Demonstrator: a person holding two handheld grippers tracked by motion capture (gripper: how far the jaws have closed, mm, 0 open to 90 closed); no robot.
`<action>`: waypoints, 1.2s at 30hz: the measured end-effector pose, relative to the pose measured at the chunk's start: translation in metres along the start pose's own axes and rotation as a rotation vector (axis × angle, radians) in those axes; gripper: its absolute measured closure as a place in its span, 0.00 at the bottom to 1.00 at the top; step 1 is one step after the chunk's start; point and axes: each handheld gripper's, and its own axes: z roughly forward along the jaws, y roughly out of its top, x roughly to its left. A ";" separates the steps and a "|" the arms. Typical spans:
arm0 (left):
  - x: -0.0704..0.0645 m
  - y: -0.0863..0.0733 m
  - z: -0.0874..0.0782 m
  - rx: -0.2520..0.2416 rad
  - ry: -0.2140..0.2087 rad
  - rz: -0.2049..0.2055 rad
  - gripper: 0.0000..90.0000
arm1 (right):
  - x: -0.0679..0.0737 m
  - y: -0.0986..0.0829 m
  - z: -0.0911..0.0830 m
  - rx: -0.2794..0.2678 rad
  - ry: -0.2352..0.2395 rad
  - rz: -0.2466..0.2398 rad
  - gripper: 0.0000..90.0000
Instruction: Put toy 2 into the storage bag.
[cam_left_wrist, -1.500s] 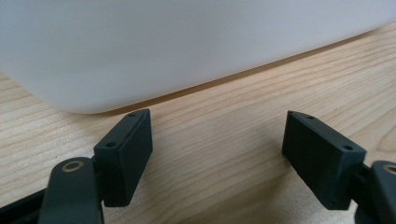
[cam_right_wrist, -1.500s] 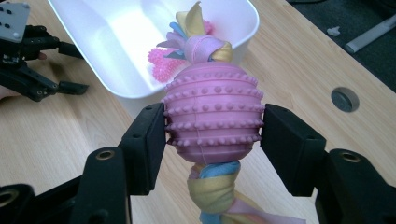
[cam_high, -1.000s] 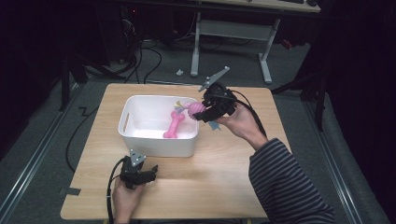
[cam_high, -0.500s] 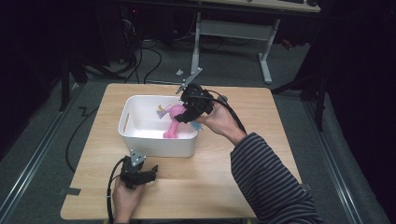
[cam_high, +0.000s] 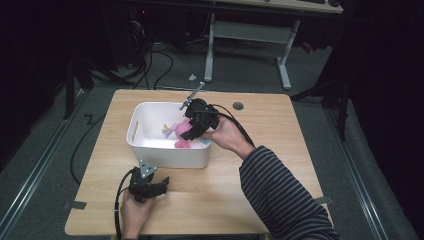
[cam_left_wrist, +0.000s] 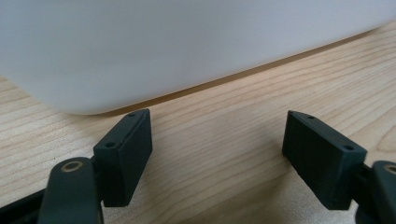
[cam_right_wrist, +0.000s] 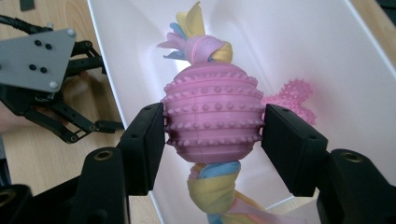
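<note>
At the near edge of the wooden counter (cam_high: 260, 200), the left tongs (cam_high: 159, 186) lie low on the wood in the person's left hand (cam_high: 131, 212), pointing right, just short of the near wall of the white bin (cam_high: 167, 156). In the left gripper view their two black jaws stand wide apart with only bare wood grain between them and the bin's near wall close ahead; they hold nothing.

Farther in, the bin sits left of the counter's centre. The person's right arm, in a striped sleeve (cam_high: 280, 195), comes in from the near right and reaches over the bin's right rim. The right tongs (cam_high: 189, 134) hang over the open bin, tilted down to the left.

In the right gripper view the right tongs (cam_right_wrist: 213, 130) are closed part-way on a pink knobbly ball toy (cam_right_wrist: 212, 122): each black jaw presses flat against one side of the ball, which sits squarely between them. A knotted strip of yellow, blue and pink cloth runs through the ball, one knot beyond it and one on the near side between the jaws' roots. The toy is held above the bin's interior, clear of its floor as far as can be told.

Beyond the ball, on the bin's floor, lies a second pink spiky toy (cam_right_wrist: 292, 95), partly hidden behind the held one. In that same view the left tongs (cam_right_wrist: 109, 125) show past the bin's wall.
</note>
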 end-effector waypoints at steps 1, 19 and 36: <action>0.000 0.000 0.000 0.000 0.000 0.000 0.27 | 0.000 0.000 0.002 0.007 0.000 0.000 0.45; 0.000 0.000 0.000 0.001 -0.001 0.001 0.27 | 0.006 -0.011 -0.016 -0.094 -0.028 -0.001 0.39; -0.001 0.000 0.000 0.000 -0.003 0.001 0.27 | -0.006 -0.112 -0.082 -0.323 -0.189 0.179 0.46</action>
